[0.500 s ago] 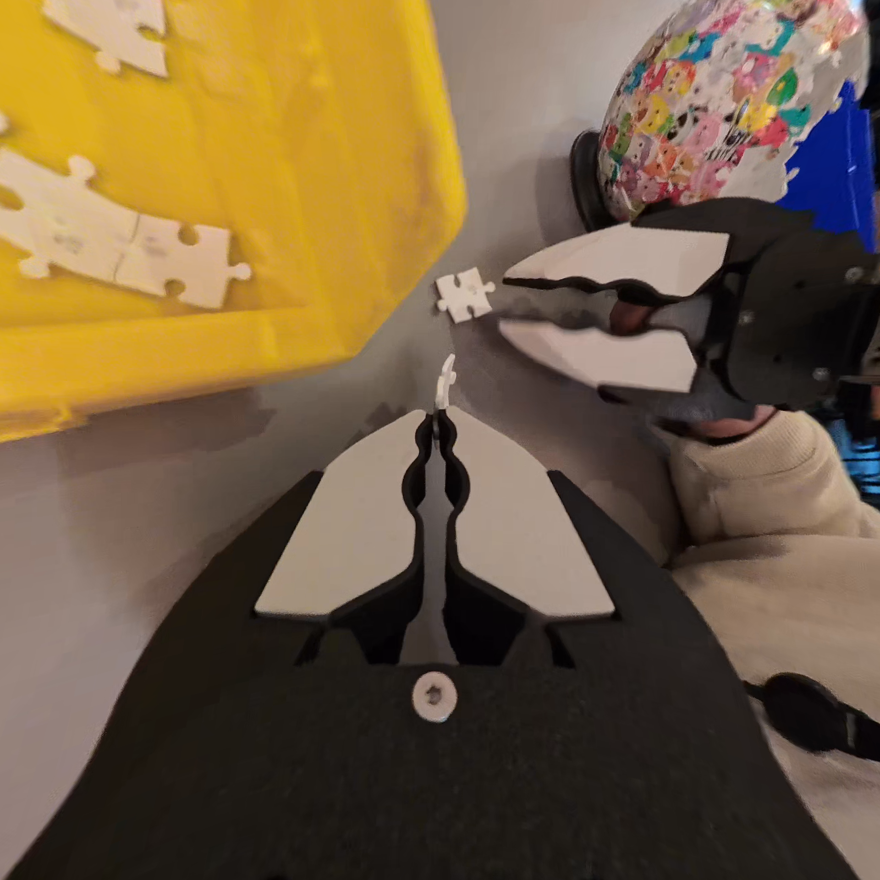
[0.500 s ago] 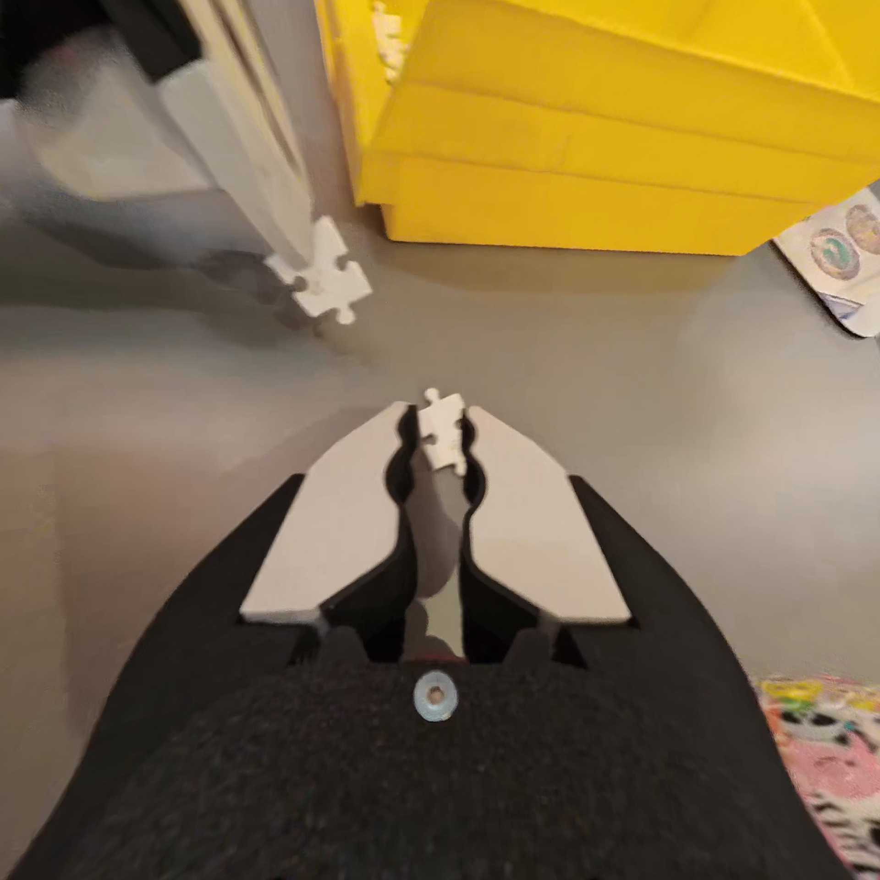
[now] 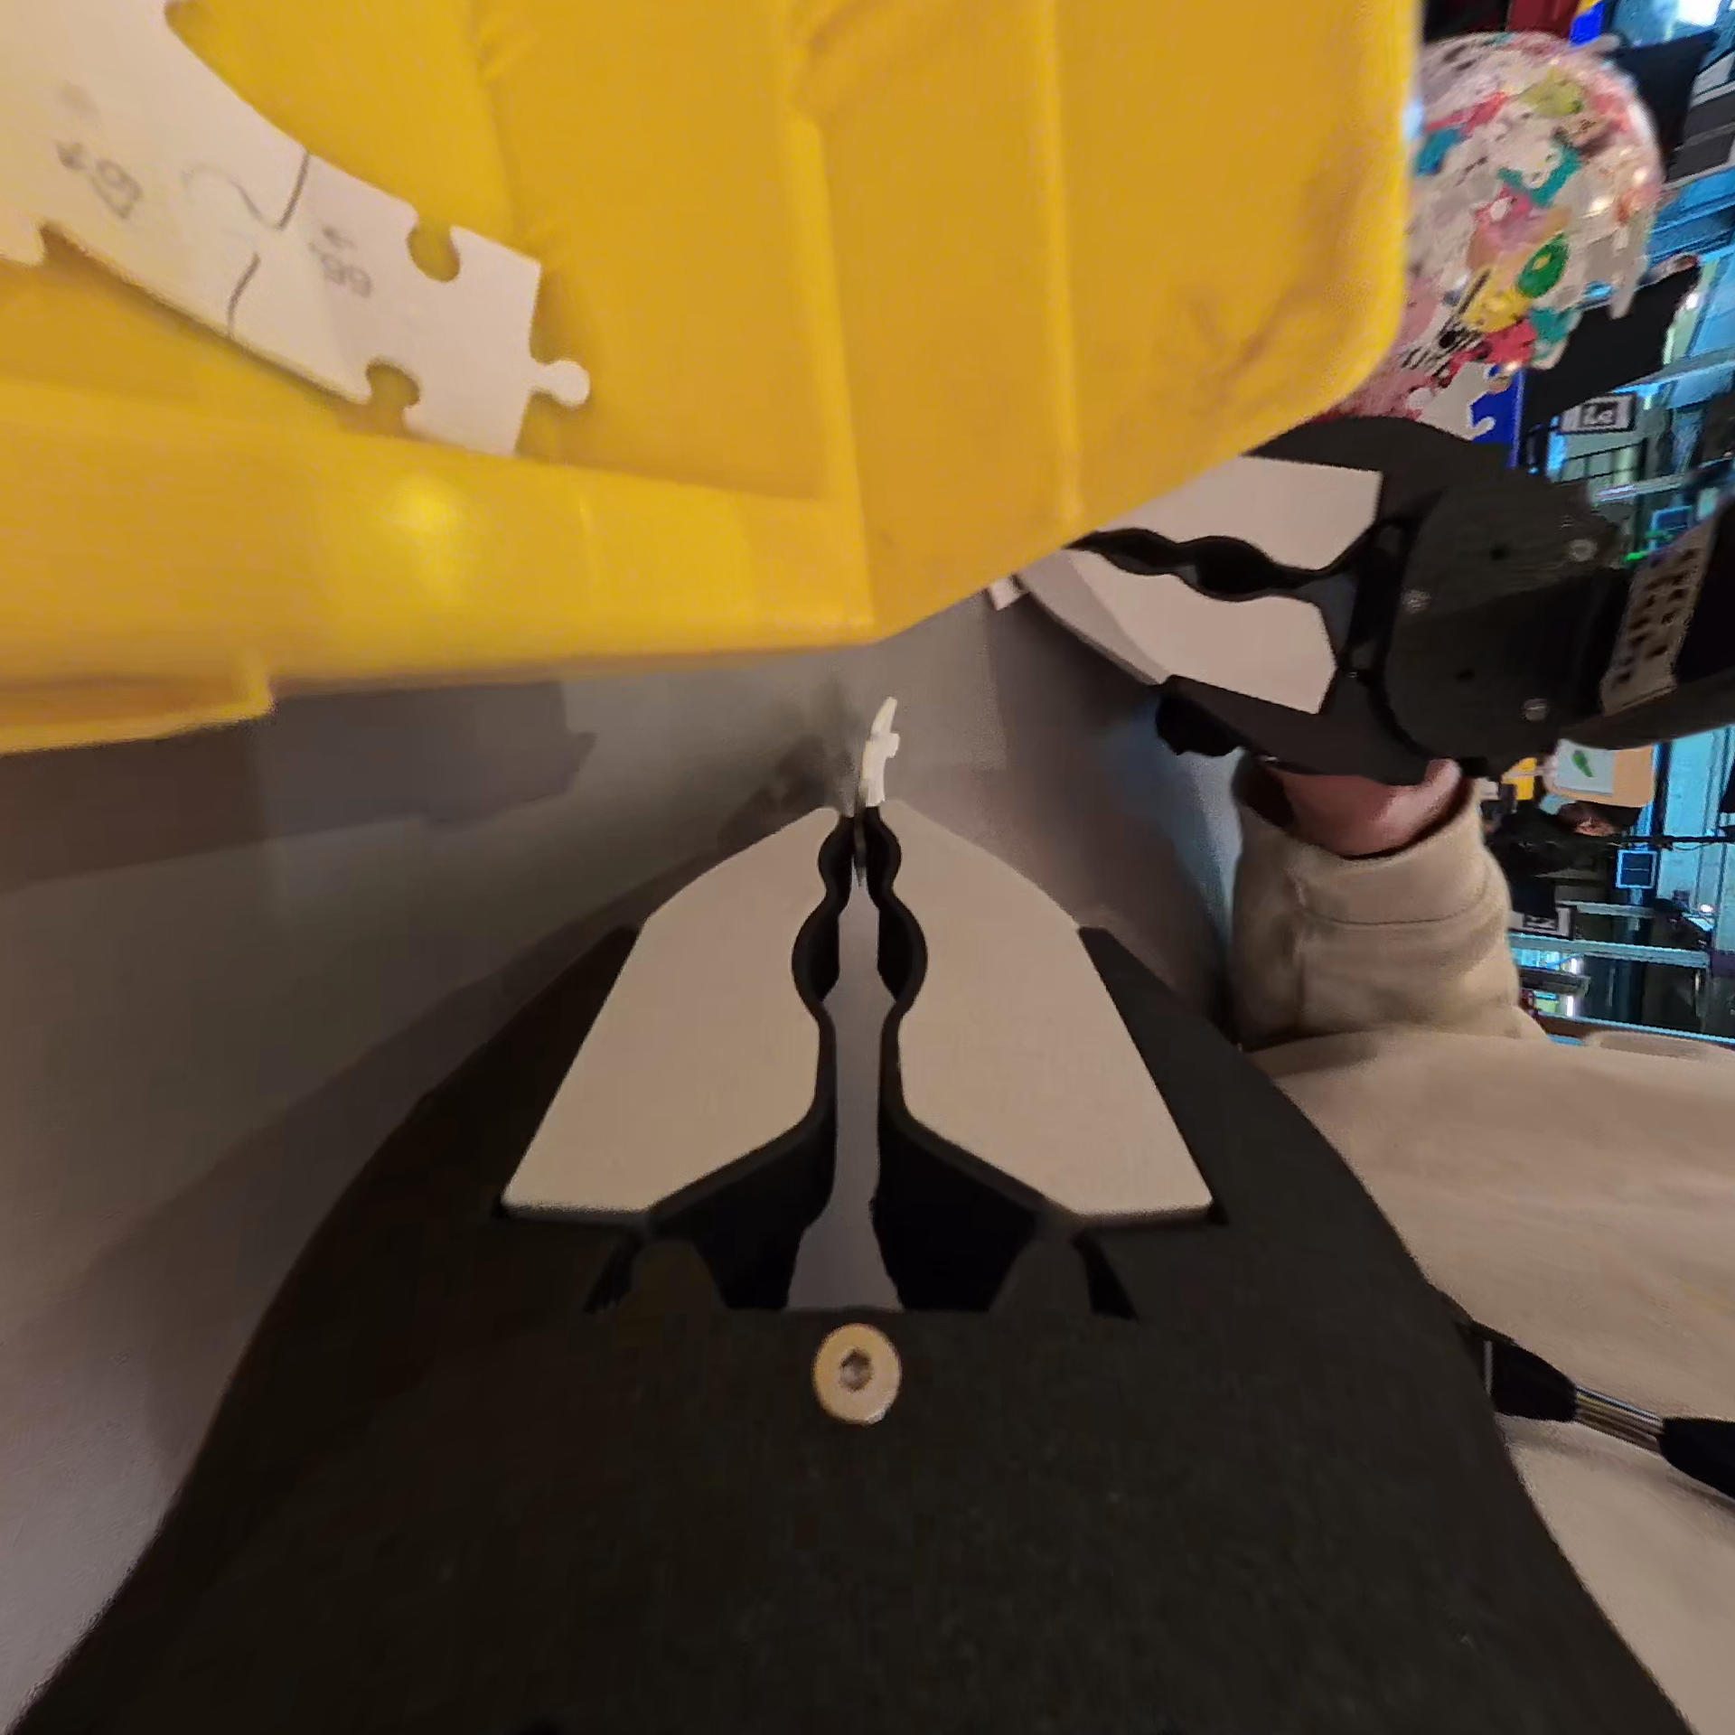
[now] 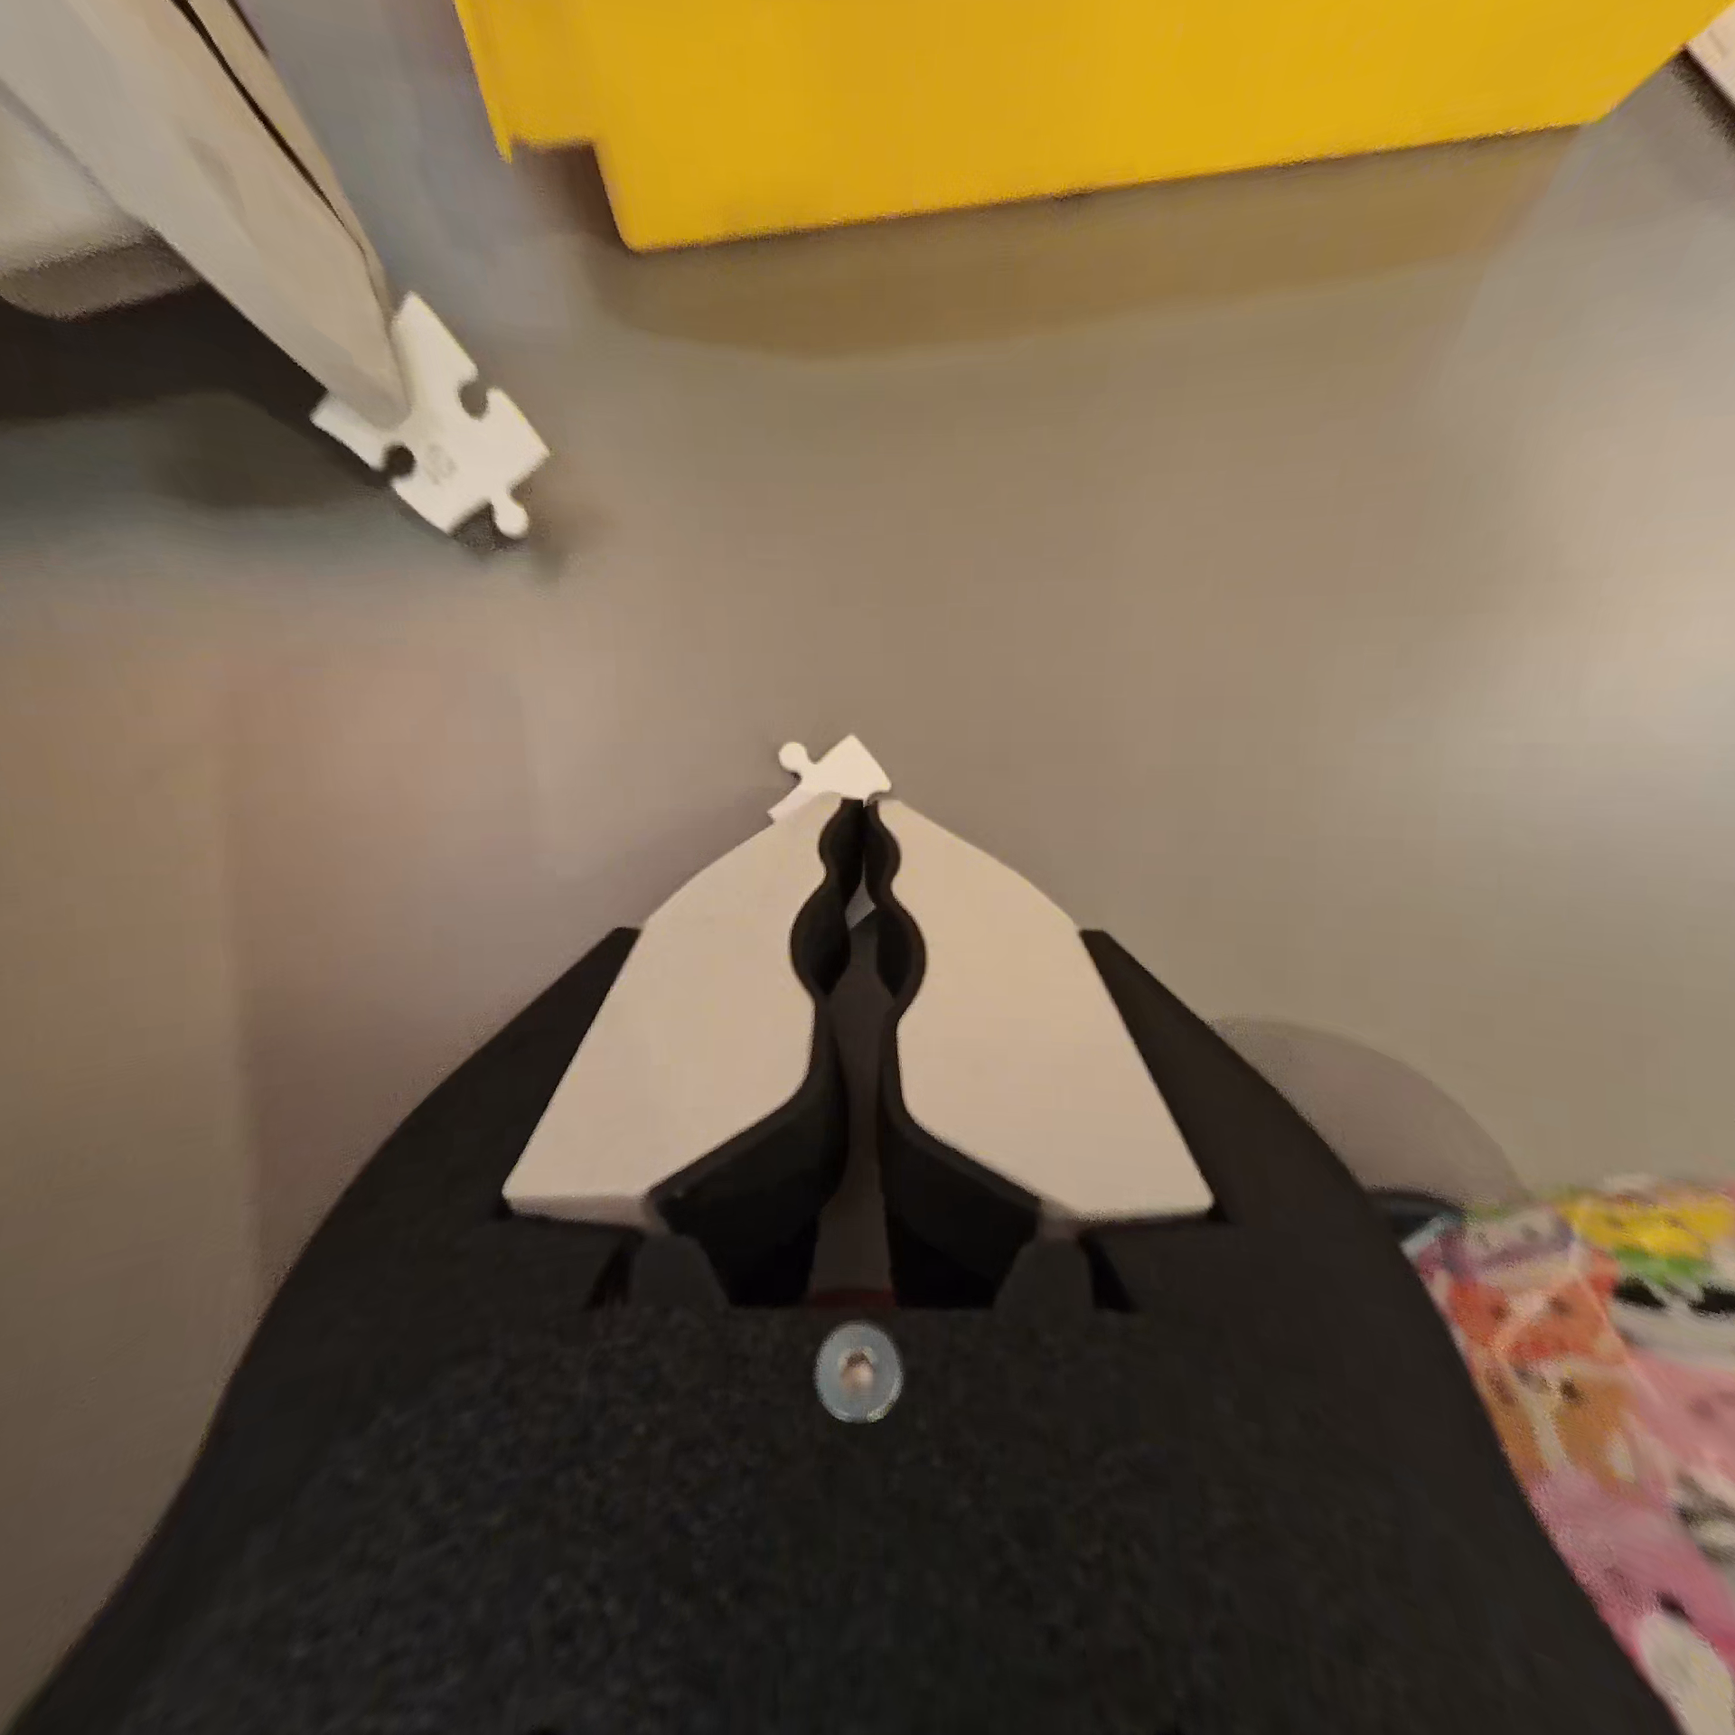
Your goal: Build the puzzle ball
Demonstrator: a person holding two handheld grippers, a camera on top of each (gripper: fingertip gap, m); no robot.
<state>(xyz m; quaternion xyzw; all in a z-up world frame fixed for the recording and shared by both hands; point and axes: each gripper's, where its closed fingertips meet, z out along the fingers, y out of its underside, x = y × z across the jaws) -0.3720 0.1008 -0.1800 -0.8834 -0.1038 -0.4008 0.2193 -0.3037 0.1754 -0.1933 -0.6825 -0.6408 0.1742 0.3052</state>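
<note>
Upper left of the left wrist view, joined white jigsaw pieces (image 3: 376, 291) are lying in the yellow plastic bin (image 3: 845, 282). At centre, the left claw (image 3: 862, 826) is pinching a small white puzzle piece (image 3: 881, 751) edge-on above the grey tabletop (image 3: 282, 986). Upper right, the colourful, partly built puzzle ball (image 3: 1540, 207) is peeking past the bin. In the right wrist view, the right claw (image 4: 862, 809) is gripping another white jigsaw piece (image 4: 840, 765) at its tips.

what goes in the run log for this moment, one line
left gripper: shut on white piece | right gripper: shut on second piece | ball: unfinished
</note>
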